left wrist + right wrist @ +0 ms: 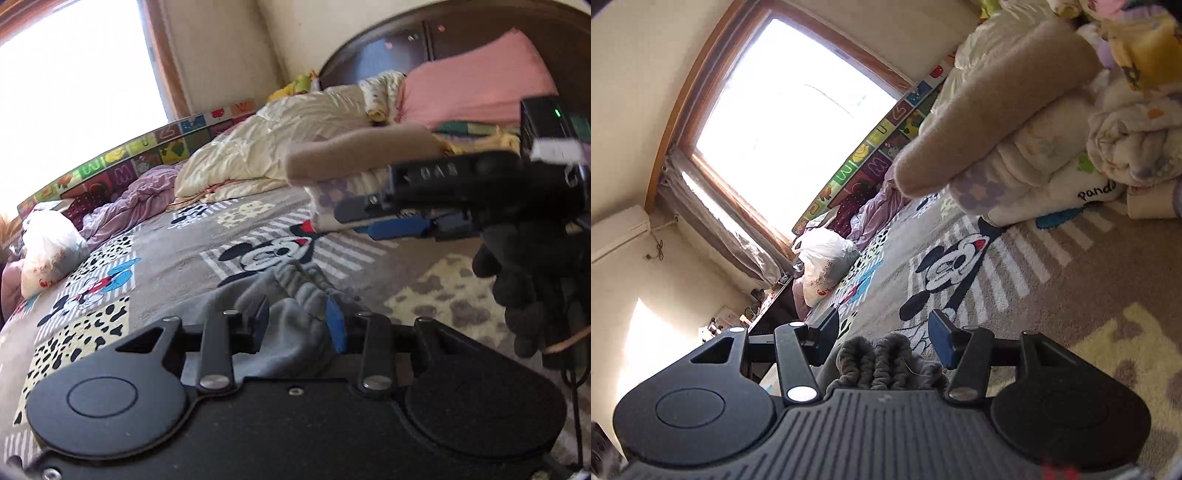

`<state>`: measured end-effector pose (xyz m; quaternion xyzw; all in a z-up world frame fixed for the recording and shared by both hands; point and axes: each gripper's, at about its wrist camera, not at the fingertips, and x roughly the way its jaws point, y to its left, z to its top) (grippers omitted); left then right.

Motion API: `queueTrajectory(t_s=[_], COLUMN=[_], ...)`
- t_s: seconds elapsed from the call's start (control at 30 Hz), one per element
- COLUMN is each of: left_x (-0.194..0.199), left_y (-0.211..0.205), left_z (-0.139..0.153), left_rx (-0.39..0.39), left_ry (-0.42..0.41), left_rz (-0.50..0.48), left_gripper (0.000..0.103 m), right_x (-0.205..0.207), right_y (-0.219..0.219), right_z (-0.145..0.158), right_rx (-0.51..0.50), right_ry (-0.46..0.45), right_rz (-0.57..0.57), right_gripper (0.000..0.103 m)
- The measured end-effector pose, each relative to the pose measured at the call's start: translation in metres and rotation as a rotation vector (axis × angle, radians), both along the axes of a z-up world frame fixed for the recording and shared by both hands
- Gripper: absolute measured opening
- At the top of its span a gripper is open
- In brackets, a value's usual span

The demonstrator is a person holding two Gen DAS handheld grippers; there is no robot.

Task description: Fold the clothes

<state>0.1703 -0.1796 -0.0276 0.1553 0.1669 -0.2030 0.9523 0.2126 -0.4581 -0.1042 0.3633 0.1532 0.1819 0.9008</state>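
Observation:
A grey garment (291, 332) with a ribbed elastic waistband lies bunched on the cartoon-mouse bed cover (177, 258). In the left wrist view my left gripper (297, 321) has this cloth filling the gap between its fingers, touching both pads. My right gripper (354, 223) hovers above the bed to the right, held by a black-gloved hand (528, 280). In the right wrist view my right gripper (884, 328) stands with its fingers wide apart. The grey waistband (886, 358) sits low by the finger bases, and the pads do not touch it.
A beige fuzzy piece (362, 151) rests on a pile of folded clothes (1034, 166) at the far right. Behind are a cream quilt (251, 147), a pink pillow (472, 88) and a dark headboard (388, 44). A white plastic bag (48, 243) sits at the left edge.

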Motion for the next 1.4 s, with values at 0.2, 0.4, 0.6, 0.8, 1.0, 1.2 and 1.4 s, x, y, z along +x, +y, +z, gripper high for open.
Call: queueTrajectory(t_s=[0.2, 0.4, 0.6, 0.8, 1.0, 1.2, 1.4], left_x=[0.040, 0.044, 0.044, 0.078, 0.120, 0.117, 0.028], left_y=[0.059, 0.047, 0.057, 0.079, 0.034, 0.049, 0.100], left_z=[-0.010, -0.075, -0.054, -0.019, -0.058, -0.051, -0.018], left_rx=[-0.140, -0.019, 0.020, -0.130, 0.061, 0.012, -0.097], left_ry=[0.021, 0.157, 0.183, 0.091, 0.274, 0.327, 0.111], left_rz=[0.234, 0.180, 0.087, 0.171, 0.131, 0.164, 0.234], left_gripper=[0.033, 0.035, 0.036, 0.035, 0.035, 0.036, 0.061], right_x=[-0.005, 0.029, 0.021, 0.019, 0.023, 0.026, 0.026], right_y=[0.077, 0.130, 0.123, 0.115, 0.112, 0.110, 0.103], right_z=[0.036, 0.016, 0.008, 0.008, 0.008, 0.006, 0.008], right_rx=[-0.351, -0.712, -0.715, -0.644, -0.620, -0.613, -0.553], right_ry=[-0.222, -0.039, -0.016, -0.030, -0.022, -0.016, -0.009], right_rz=[0.122, 0.159, 0.167, 0.174, 0.190, 0.199, 0.186], right_gripper=[0.054, 0.038, 0.033, 0.035, 0.035, 0.034, 0.034])
